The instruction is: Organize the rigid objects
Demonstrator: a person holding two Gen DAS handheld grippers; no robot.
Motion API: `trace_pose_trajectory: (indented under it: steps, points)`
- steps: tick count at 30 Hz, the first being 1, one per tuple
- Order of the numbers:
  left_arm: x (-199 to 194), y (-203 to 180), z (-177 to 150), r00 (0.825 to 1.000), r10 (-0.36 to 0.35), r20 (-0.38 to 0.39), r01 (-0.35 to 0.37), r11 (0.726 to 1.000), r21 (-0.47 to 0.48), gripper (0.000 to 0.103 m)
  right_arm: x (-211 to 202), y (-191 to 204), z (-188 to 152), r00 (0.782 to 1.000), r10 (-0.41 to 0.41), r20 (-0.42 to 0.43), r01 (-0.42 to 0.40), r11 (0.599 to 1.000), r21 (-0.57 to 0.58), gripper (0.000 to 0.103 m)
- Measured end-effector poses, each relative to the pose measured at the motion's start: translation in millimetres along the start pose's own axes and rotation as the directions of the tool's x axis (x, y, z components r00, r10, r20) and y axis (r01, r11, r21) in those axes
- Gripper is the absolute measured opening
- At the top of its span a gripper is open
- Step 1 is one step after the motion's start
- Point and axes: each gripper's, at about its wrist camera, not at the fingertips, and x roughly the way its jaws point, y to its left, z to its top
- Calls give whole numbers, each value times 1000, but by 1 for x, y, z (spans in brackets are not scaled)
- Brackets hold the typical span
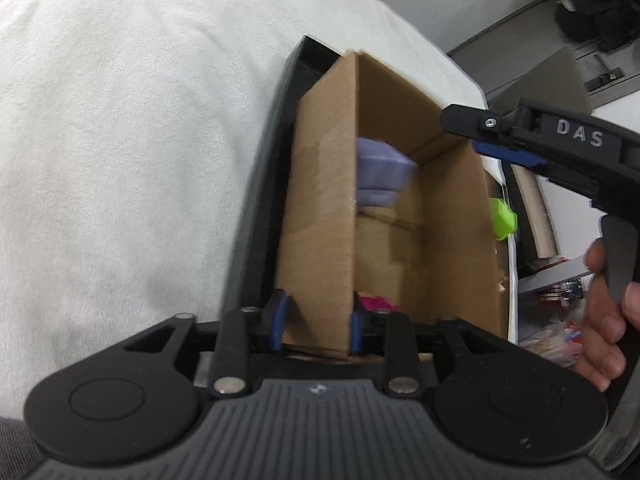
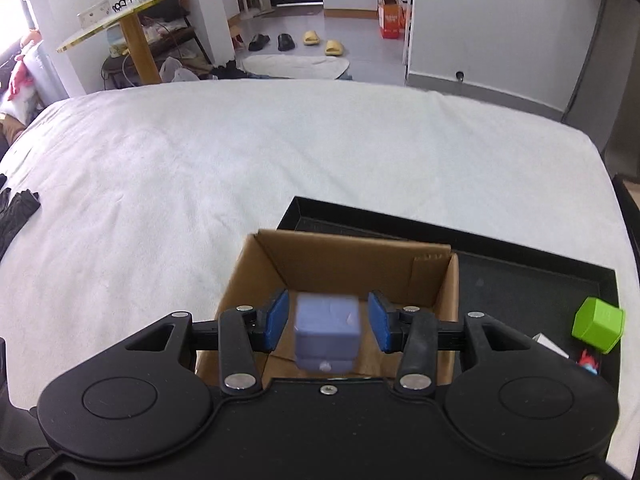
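- Over the cardboard box (image 2: pixel 352 276), the right gripper (image 2: pixel 328 322) has its pads spread, clear of the blurred lavender cube (image 2: pixel 326 332) (apparently dropping inside).
- The left gripper (image 1: pixel 318 322) pinches the box's near wall; holding it steady should keep the opening in place.
- Only the left view shows a pink object (image 1: pixel 374 303) inside; only the right shows the whole black tray (image 2: pixel 520 280) under the box, green block (image 2: pixel 598 325) beside it.

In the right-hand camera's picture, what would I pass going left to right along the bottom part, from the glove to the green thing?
Black glove → left blue pad → purple cube over the cardboard box → right blue pad → black tray → green block.
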Motion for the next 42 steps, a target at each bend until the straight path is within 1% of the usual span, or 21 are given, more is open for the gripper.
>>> trace_pose_trajectory:
  steps: [1,3,6,14,19,21,25,29,36,42]
  points:
    - [-1,-1,0,1000,13,7,-13,1000,7,30,-2,-1,0,1000,-1,2,1,1000,0,44]
    - [0,1,-1,1000,1,-2,-1,1000,-14,31,-7,-6,-2,1000,4,1,-4,1000,11,44]
    - [-1,2,-1,1000,1,-1,-1,1000,-25,31,-11,-15,-4,1000,14,-13,-14,999,43,44]
    - [0,-4,-1,1000,19,3,-19,1000,-18,31,-28,-39,-18,999,20,-30,-18,996,90,45]
    - [1,-5,0,999,32,5,-32,999,-16,30,-38,-46,-24,999,27,-31,-25,996,80,47]
    - [0,-6,-1,999,37,7,-37,999,-16,30,-42,-48,-26,999,25,-27,-23,997,73,54]
    - [0,-7,-1,999,49,9,-49,999,-10,30,-49,-56,-32,1000,16,-16,-14,997,73,57]
    - [0,-9,-1,998,62,11,-62,998,-7,29,-55,-66,-37,1000,10,-5,-9,996,90,62]
    - [1,-13,-1,996,85,12,-85,996,1,29,-62,-85,-49,1000,-24,2,23,993,119,63]
    - [0,-13,-2,994,105,14,-105,994,-10,29,-68,-104,-61,1000,-25,8,24,989,146,64]
